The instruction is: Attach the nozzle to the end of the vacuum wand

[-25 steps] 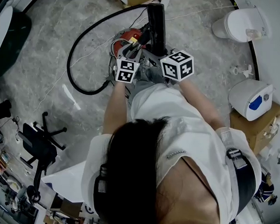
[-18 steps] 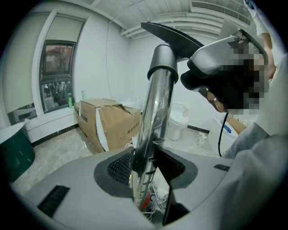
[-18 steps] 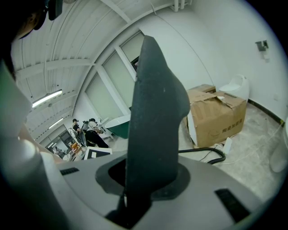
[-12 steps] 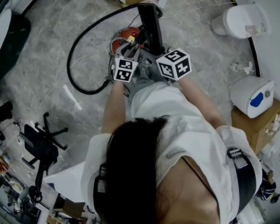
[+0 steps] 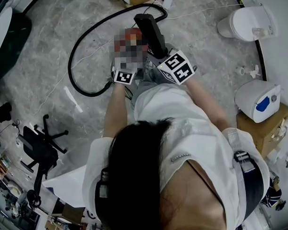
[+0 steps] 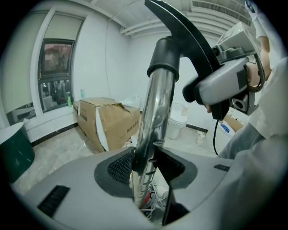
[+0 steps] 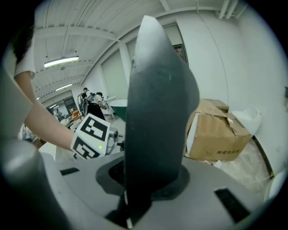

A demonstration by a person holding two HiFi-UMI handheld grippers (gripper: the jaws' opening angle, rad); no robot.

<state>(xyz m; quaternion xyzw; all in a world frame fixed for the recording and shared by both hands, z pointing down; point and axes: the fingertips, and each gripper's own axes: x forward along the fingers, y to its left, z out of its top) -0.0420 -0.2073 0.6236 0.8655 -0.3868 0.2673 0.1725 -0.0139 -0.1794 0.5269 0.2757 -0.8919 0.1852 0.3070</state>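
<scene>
The chrome vacuum wand [image 6: 155, 117] stands upright between the pads of my left gripper [image 6: 144, 167], which is shut on it. A black collar [image 6: 164, 57] sits around the wand's upper end, and the black nozzle [image 6: 189, 33] sweeps up and right from it. My right gripper [image 7: 144, 179] is shut on the broad flat nozzle [image 7: 155, 112], which fills the middle of the right gripper view. In the head view the nozzle [image 5: 150, 31] leans toward the top left above both marker cubes, the left one [image 5: 124, 76] and the right one [image 5: 178, 68].
A black hose [image 5: 72, 63] loops over the grey floor to the left. A torn cardboard box [image 6: 105, 119] stands behind the wand. White appliances [image 5: 247, 23] [image 5: 259, 101] and a box [image 5: 262, 131] are at the right, a chair base [image 5: 41, 144] at the left.
The nozzle, upright a second ago, now leans to the left in the head view. The right marker cube has rolled with it. The left gripper has stayed put.
</scene>
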